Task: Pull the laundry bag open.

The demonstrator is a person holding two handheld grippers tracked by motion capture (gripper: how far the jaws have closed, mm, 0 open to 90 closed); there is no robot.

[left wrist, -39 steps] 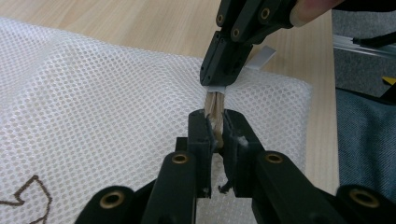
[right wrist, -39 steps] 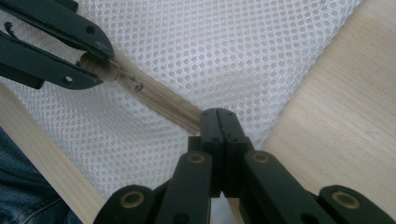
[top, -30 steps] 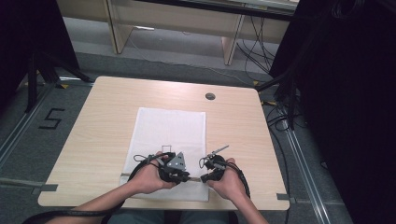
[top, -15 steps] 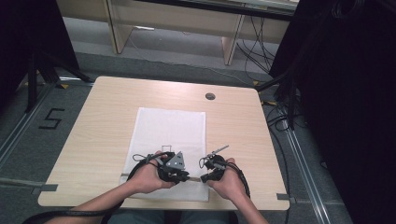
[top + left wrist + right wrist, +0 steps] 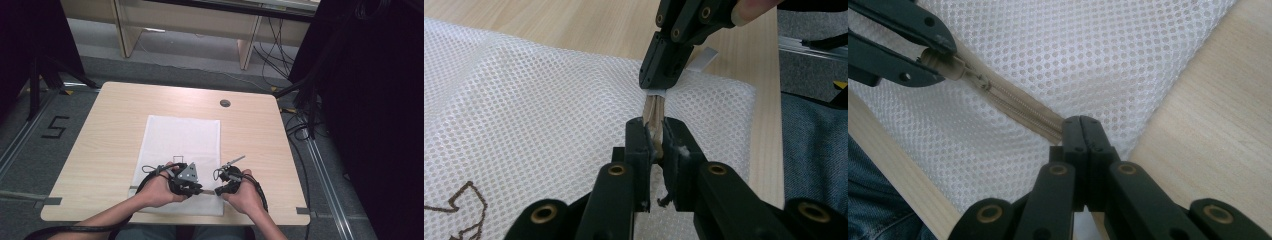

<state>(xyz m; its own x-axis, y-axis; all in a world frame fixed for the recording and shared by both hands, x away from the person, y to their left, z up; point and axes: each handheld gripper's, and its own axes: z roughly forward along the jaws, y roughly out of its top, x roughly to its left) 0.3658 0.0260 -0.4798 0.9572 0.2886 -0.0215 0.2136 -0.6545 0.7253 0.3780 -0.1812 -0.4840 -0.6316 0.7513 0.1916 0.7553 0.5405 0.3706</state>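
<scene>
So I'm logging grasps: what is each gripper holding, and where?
Both grip the mesh bag's zipper: left gripper at the slider end, right gripper further along the tape.

The zipper (image 5: 1018,107) end vanishes between the right gripper (image 5: 1081,127) fingers (image 5: 1072,131); the mesh bag (image 5: 524,110) runs off-frame.

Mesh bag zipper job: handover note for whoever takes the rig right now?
Left gripper: shut on the beige zipper of the white mesh laundry bag, at the slider end.
Right gripper: shut on the same zipper tape, at the bag's near right corner.
The bag lies flat on the light wooden table, near edge toward the person.
Done: both ends gripped, tape taut between them.
Left: probably running the slider along; how far the zipper is open, I cannot tell.
</scene>
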